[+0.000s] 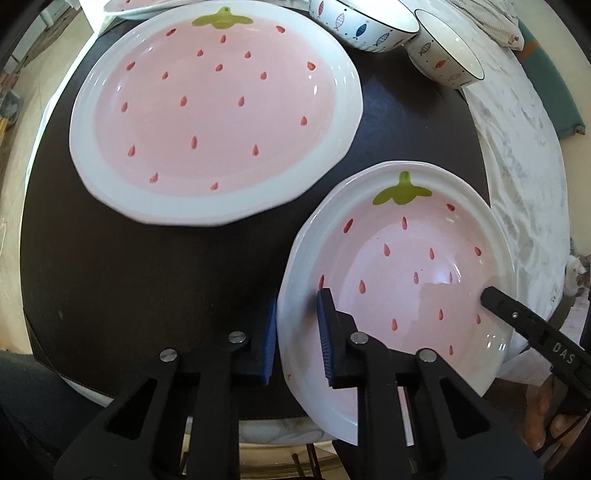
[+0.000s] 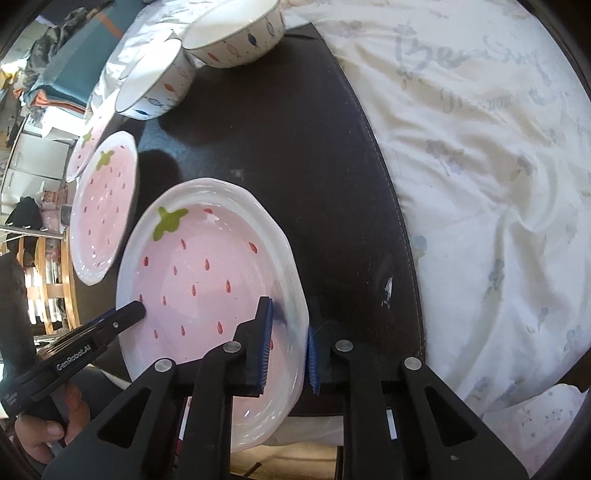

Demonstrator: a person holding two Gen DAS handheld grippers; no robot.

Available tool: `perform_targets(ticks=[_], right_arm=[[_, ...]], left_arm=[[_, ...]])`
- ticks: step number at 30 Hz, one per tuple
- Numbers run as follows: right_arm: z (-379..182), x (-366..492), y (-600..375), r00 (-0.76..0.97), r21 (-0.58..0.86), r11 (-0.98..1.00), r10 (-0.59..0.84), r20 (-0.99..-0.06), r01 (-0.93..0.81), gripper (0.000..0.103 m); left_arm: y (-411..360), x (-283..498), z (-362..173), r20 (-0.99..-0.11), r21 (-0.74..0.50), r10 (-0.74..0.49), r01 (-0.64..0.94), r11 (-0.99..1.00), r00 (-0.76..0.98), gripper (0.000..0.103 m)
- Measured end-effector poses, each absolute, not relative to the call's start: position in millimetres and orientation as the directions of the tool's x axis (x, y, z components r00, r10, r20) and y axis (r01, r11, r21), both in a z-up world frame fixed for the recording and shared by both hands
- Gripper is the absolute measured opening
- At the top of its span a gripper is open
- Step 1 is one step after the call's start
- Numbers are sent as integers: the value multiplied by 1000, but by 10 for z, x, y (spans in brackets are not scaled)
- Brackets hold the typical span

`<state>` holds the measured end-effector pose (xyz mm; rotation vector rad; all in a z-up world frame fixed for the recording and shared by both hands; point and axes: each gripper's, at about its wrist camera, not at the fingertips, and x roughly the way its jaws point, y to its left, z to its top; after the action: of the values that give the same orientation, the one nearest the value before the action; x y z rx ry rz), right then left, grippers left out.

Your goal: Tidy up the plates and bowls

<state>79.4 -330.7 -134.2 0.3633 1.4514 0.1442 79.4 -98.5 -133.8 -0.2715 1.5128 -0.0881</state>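
Strawberry plate [image 1: 406,280] sits at the near right corner of the dark mat [image 1: 147,277], near edge hanging past the mat's front edge, and both grippers have it by the rim.

Left to right in the left wrist view:
- big strawberry plate [image 1: 218,118] lies flat on the mat, apart from the held one. A third plate [image 1: 129,7] is just visible at the top edge behind it.
- left gripper [image 1: 297,339] is clamped on the smaller plate's left rim: one blue pad [image 1: 271,339] outside the edge, the other on the pink inner face. Pads press the rim, no gap seen.
- two fish-pattern bowls at the far side: larger bowl [image 1: 365,26] next to smaller bowl [image 1: 447,51], touching or nearly.
- right gripper [image 2: 288,347] is closed on the plate's opposite rim; in its own view one pad is inside and one outside the edge. In the left view only its black finger tip shows, on the plate's right side.
- white floral cloth [image 2: 480,184] covers the surface right of the mat.

Cannot tell whether the plate is lifted or resting on the mat.
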Motion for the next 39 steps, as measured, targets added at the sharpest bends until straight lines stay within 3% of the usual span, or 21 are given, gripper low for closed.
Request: perform_targets(ticks=[6, 19, 25, 39], right_arm=[[-1206, 731, -3452, 163, 355, 925, 332, -929, 135, 11], [-1396, 796, -3558, 127, 359, 915, 340, -932, 184, 15], [-1561, 755, -3583, 47, 325, 920, 323, -945, 219, 21], [-1563, 679, -3649, 13, 319, 921, 324, -946, 223, 19]], left_arm=[[-1050, 721, -1308, -966, -253, -246, -101, 962, 75, 10], [-1040, 799, -1281, -956, -287, -278, -93, 954, 90, 8], [-1047, 824, -1247, -959, -278, -271, -75, 958, 86, 10], [-1120, 838, -1411, -954, -300, -298, -84, 950, 39, 20]])
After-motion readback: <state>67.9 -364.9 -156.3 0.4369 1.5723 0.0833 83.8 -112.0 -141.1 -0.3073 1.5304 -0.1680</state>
